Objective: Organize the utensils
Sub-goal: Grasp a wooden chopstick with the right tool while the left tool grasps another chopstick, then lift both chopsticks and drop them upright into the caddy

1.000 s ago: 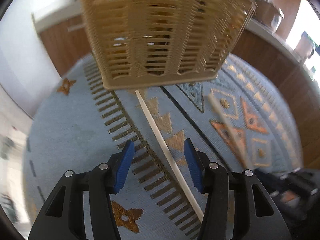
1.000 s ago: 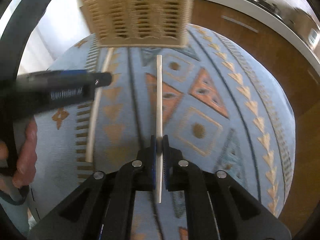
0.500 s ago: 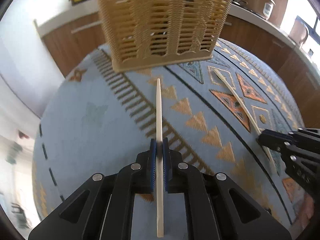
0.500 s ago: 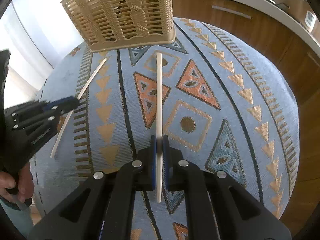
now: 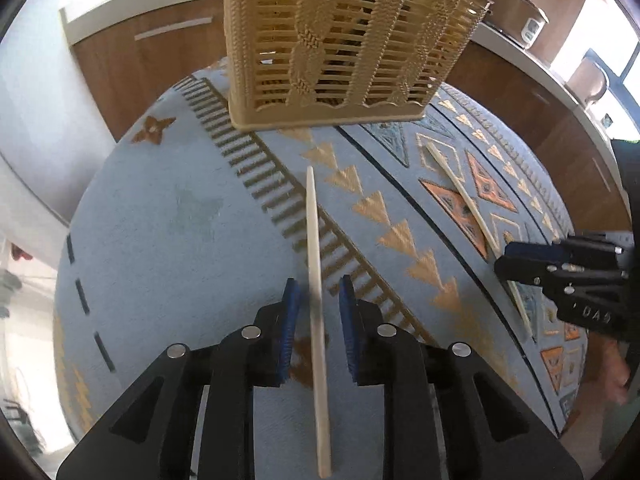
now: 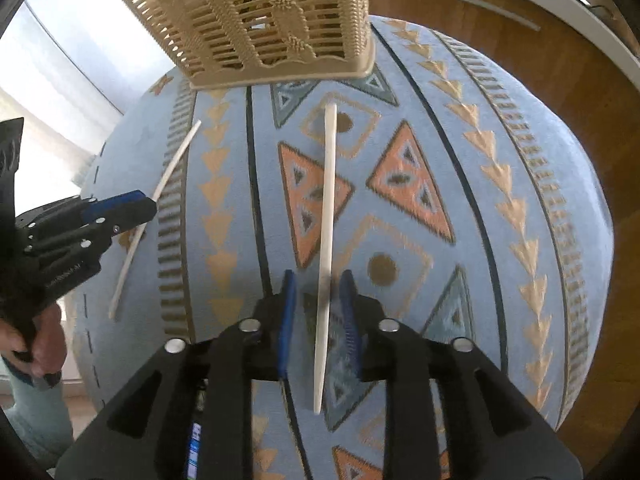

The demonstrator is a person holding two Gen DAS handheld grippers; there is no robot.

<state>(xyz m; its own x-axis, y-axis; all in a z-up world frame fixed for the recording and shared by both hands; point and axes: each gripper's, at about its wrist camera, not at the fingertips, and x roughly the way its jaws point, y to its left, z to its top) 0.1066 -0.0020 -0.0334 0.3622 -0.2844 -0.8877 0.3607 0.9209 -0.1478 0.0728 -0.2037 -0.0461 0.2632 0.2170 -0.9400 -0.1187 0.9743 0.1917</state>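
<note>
Two pale chopsticks lie on a light-blue patterned tablecloth (image 5: 172, 216) in front of a beige slatted utensil basket (image 5: 340, 44). In the left wrist view my left gripper (image 5: 316, 300) is open, its blue pads apart on either side of one chopstick (image 5: 314, 240). In the right wrist view my right gripper (image 6: 318, 296) is open the same way around the other chopstick (image 6: 328, 200). Neither pad pair touches its stick. Each gripper also shows in the other's view: the right (image 5: 508, 266), the left (image 6: 144, 210). The basket also shows in the right wrist view (image 6: 272, 20).
Wooden cabinets with a white counter (image 5: 140, 12) stand behind the table. A pot (image 5: 516, 8) sits on the counter at the back right. The table edge curves away on the left, with a white wall (image 5: 36, 92) beyond.
Both grippers were shut on their chopsticks half a second ago and have now opened. Both have drawn back a little from the basket; the sticks rest on the cloth.
</note>
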